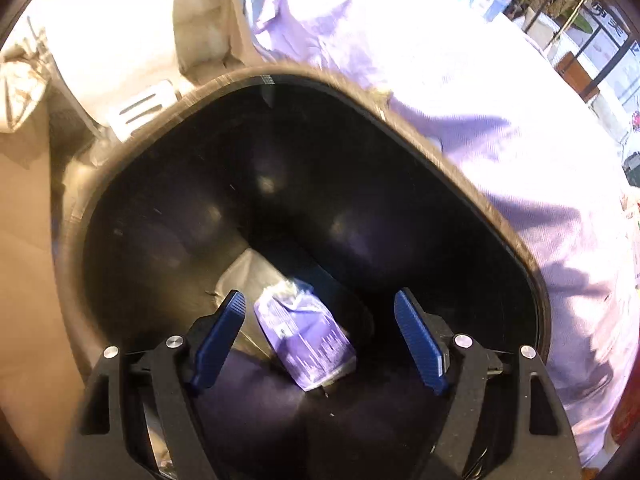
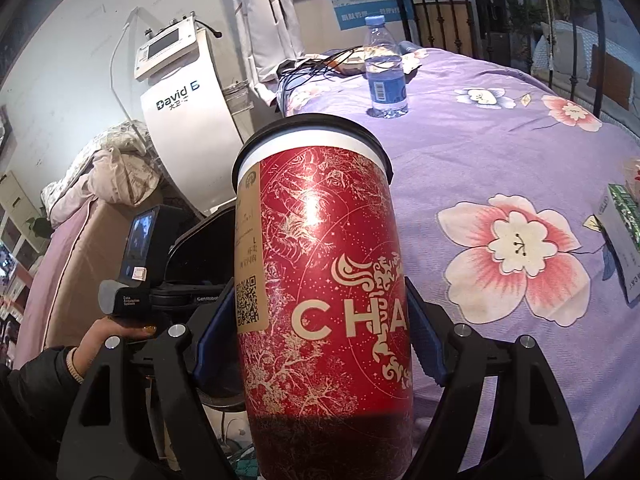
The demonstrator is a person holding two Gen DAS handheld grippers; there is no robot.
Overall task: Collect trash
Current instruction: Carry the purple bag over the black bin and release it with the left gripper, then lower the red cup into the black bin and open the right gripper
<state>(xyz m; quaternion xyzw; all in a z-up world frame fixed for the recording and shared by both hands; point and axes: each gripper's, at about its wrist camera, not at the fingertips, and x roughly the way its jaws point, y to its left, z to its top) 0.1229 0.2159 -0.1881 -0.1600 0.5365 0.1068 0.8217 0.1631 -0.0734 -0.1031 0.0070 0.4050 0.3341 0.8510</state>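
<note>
My left gripper (image 1: 320,308) is open and empty, held over the mouth of a black trash bin (image 1: 400,128). A crumpled purple and white packet (image 1: 304,340) lies at the bin's bottom, below and between the fingers, next to a pale sheet of paper (image 1: 248,276). My right gripper (image 2: 320,320) is shut on a tall red paper cup (image 2: 320,280) with a black lid and gold print, held upright above the bed's edge. The bin (image 2: 200,236) also shows in the right wrist view, left of the cup, with the left gripper's body (image 2: 140,280) above it.
A purple flowered bedspread (image 2: 500,140) covers the bed on the right. A clear water bottle (image 2: 385,72) stands on it far back, near cables. A green and white carton (image 2: 620,240) lies at the right edge. A white machine (image 2: 180,100) stands behind the bin.
</note>
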